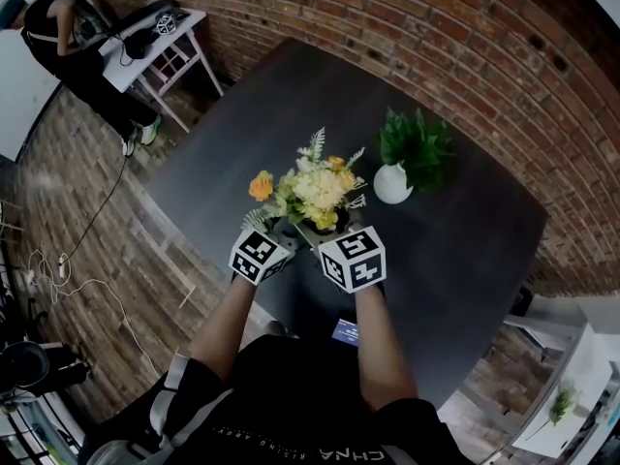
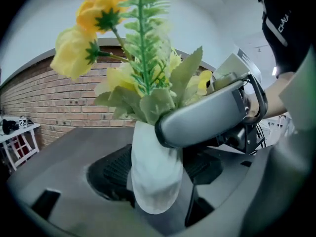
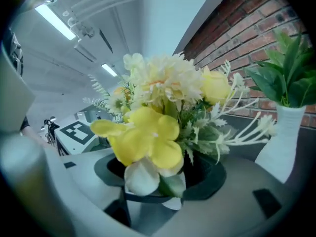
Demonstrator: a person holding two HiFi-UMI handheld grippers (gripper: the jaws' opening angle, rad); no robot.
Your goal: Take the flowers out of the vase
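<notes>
A bunch of yellow and cream flowers (image 1: 312,187) with green fern stands in a small white vase (image 2: 150,169) on the dark table (image 1: 465,260). My left gripper (image 2: 153,184) is shut on the vase's body, one black pad on each side. My right gripper (image 3: 163,179) has its jaws open around the base of the flowers (image 3: 158,112), at the vase's neck. One of its grey fingers (image 2: 207,117) lies across the neck just under the leaves. In the head view both grippers meet below the bouquet, left (image 1: 279,231) and right (image 1: 325,231). The petals hide the stems.
A second white vase (image 1: 392,184) with a green leafy plant (image 1: 417,148) stands just right of the bouquet, close to my right gripper, and shows again in the right gripper view (image 3: 286,137). A brick wall (image 1: 465,56) runs behind the table. A person works at a white side table (image 1: 160,42), far left.
</notes>
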